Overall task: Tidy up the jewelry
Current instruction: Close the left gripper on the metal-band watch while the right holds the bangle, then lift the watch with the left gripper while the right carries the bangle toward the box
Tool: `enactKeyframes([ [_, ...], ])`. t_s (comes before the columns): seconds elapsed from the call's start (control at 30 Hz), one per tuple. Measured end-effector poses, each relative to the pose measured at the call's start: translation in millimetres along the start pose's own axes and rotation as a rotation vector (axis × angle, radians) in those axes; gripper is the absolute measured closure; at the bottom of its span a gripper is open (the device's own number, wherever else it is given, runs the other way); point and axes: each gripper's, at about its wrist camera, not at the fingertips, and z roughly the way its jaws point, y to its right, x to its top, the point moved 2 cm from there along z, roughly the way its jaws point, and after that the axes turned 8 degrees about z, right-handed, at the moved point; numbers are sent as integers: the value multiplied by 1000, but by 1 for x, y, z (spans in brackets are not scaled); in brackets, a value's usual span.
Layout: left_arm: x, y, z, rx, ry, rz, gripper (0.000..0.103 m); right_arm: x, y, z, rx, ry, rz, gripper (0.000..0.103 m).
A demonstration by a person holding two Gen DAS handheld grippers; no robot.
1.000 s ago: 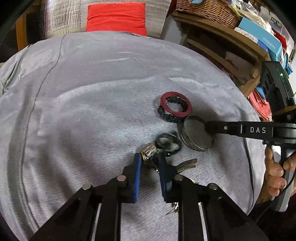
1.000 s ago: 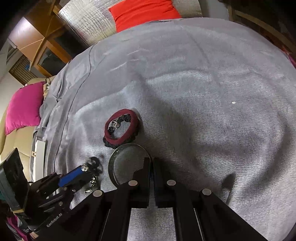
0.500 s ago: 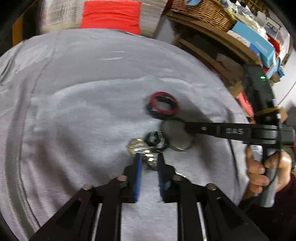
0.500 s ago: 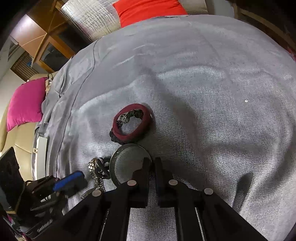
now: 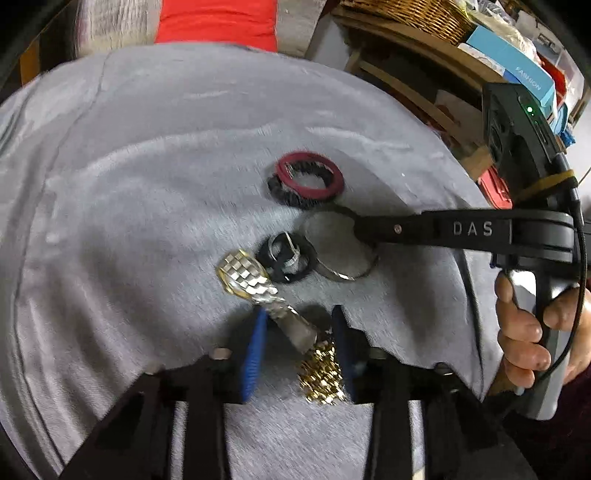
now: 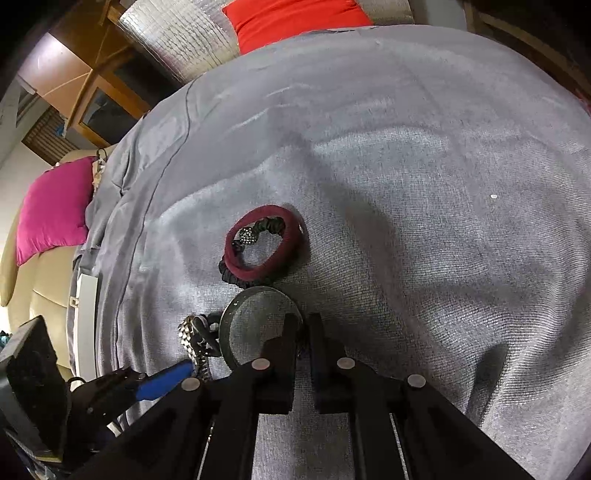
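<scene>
A silver-and-gold link watch [image 5: 255, 286] lies on the grey cloth [image 5: 147, 184], its band running back between the blue pads of my left gripper [image 5: 297, 325], which is open around it. A black band with a metal piece [image 5: 284, 254] lies beside the watch. My right gripper [image 6: 302, 325] is shut on the rim of a silver bangle [image 6: 255, 325], which also shows in the left wrist view [image 5: 343, 275]. A maroon ring lies on a black scrunchie [image 5: 306, 179] just beyond, also seen in the right wrist view [image 6: 264, 245]. The watch [image 6: 188, 341] shows left of the bangle.
A red cushion [image 5: 218, 22] lies at the far edge. A wooden shelf with a wicker basket [image 5: 406, 14] and boxes stands to the right. A pink cushion [image 6: 51, 210] lies on a beige sofa to the left.
My left gripper has opened and pulled back toward me; the watch now lies stretched out on the cloth between its pads. My right gripper stays shut on the bangle.
</scene>
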Motion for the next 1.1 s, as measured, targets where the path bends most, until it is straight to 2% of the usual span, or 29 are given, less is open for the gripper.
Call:
enactKeyframes([
  [0.17,-1,-10,-4,5,17,-51,91,-2,-6,0,-28,25,-35,98],
  [0.43,-5,-19,-37,47,92,-30,91,-1,-8,-15,-10,85,-30,99],
  [0.6,-9,-39,-50,83,111,-64,91,-3,-13,-23,13,100,-31,99],
  [0.9,-19,-67,-66,153,121,-104,91,-4,-6,-29,8,112,-8,99],
  [1.1,-23,-64,-59,145,66,-22,90,-5,-9,-26,6,107,-16,99],
])
